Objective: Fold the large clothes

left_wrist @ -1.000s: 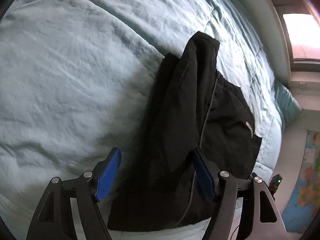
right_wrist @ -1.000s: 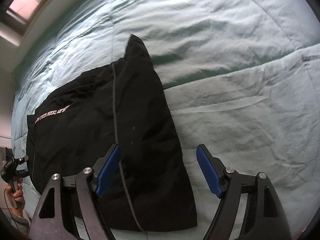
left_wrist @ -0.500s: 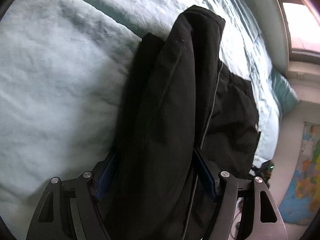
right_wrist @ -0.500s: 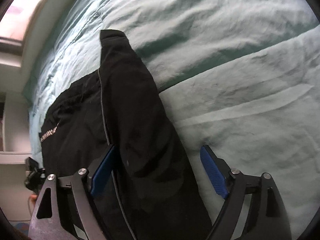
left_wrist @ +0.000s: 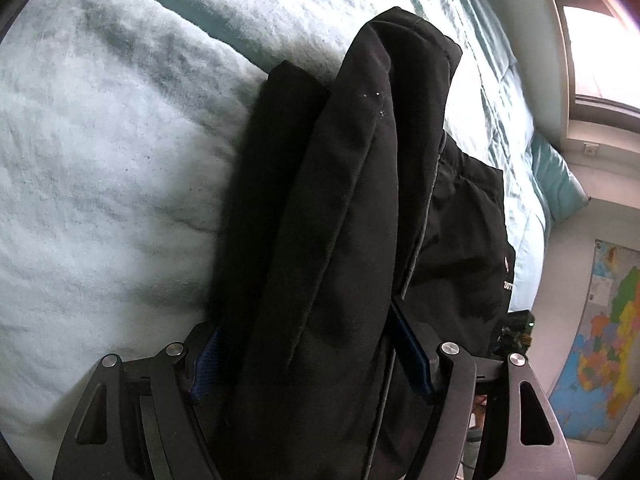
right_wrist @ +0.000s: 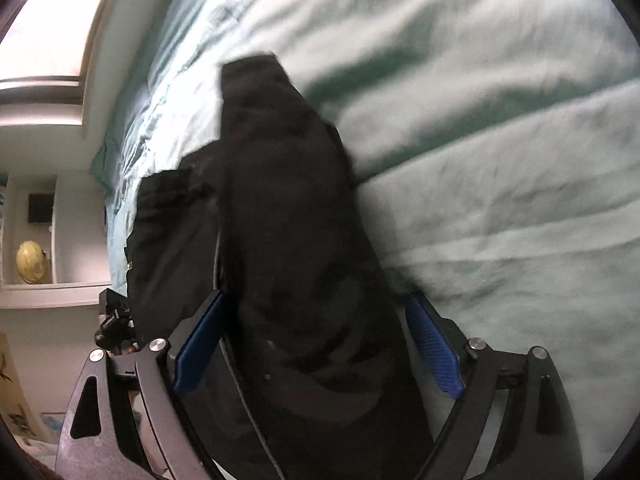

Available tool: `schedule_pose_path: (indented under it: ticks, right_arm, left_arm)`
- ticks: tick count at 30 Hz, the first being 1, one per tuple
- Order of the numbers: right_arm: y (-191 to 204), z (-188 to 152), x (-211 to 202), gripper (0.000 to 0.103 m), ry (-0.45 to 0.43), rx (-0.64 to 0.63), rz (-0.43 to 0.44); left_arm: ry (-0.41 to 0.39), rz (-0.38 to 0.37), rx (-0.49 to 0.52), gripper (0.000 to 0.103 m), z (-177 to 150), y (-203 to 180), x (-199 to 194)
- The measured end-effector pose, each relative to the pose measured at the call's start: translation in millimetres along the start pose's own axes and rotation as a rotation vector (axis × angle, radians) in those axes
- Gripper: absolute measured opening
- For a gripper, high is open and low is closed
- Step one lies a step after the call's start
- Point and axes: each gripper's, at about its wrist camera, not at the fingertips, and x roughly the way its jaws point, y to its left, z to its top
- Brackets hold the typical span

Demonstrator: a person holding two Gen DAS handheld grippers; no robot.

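A large black garment [left_wrist: 340,220] lies folded lengthwise on a pale teal bedspread [left_wrist: 100,160]. In the left wrist view its near end fills the space between my left gripper's [left_wrist: 312,360] open blue-padded fingers [left_wrist: 412,352]. In the right wrist view the same black garment [right_wrist: 288,240] runs between my right gripper's [right_wrist: 320,344] open blue fingers [right_wrist: 434,348], with a grey piping seam [right_wrist: 240,400] near the left finger. The right view is blurred by motion. Neither gripper is closed on the cloth.
The bedspread [right_wrist: 500,160] spreads wide to the outer side of each gripper. A window [left_wrist: 600,60], a teal pillow [left_wrist: 560,184] and a wall map [left_wrist: 600,340] lie beyond the bed. A shelf with a yellow globe [right_wrist: 32,262] shows at the left.
Both grippers have moved down and forward onto the garment's near end; the black cloth now sits between each pair of open fingers and looks much larger in both views.
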Motion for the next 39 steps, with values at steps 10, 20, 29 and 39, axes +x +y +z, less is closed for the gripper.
schedule_pose_path:
  ticks: [10,20,29,39]
  right_arm:
    - [5.2,-6.8,16.2,0.092,0.076,-0.056,-0.044]
    - [36.9,-2.4,38.0,0.048,0.052,-0.176,0.001]
    - [112.8,-55.8,-42.3,0.027,-0.086,-0.363,-0.001]
    - [161.3,-141.4,-137.0,0.027,-0.175,-0.462,-0.026]
  left_arm:
    - [-0.015,0.000,-0.003,0.075,0.5,-2.9,1.7]
    - [-0.167,0.171,0.188,0.034,-27.2,-50.2,-4.6]
    - [-0.318,0.000,0.343,0.021,-93.8,-114.5,-81.7]
    - [-0.414,-0.067,0.468,0.021,-198.8,-137.5,-161.9]
